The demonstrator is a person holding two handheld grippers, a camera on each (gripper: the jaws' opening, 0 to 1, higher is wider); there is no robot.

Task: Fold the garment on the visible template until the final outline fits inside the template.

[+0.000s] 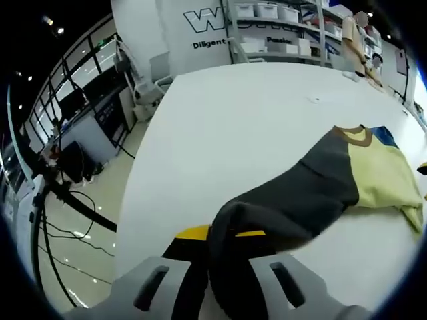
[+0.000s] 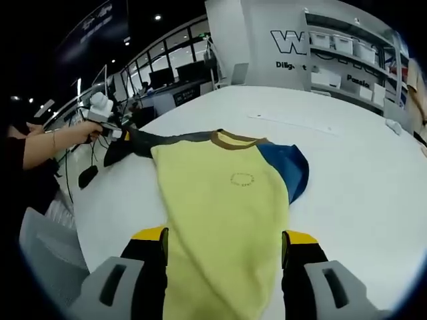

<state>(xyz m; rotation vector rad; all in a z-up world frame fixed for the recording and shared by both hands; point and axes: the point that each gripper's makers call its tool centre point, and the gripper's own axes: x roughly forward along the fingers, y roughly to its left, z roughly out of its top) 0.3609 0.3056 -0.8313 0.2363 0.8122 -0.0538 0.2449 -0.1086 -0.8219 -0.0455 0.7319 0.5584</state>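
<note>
The garment has a pale yellow body [image 2: 227,200], a brown collar [image 2: 230,140], a dark grey sleeve [image 2: 167,139] and a blue sleeve [image 2: 288,168]. It lies on the white table [image 2: 360,200]. My left gripper [image 1: 222,233] is shut on the end of the grey sleeve [image 1: 300,193], which runs stretched from the jaws to the yellow body [image 1: 383,177]. In the right gripper view a hand holds that left gripper [image 2: 110,130] at the table's far left edge. My right gripper [image 2: 225,237] is open, its jaws standing wide on either side of the yellow hem.
The table's rounded edge [image 1: 143,193] drops to a shiny floor with cables on the left. Shelves with white bins [image 1: 280,13] and a standing person [image 1: 353,40] are beyond the far end. A thin pale strip [image 2: 293,123] lies on the table behind the collar.
</note>
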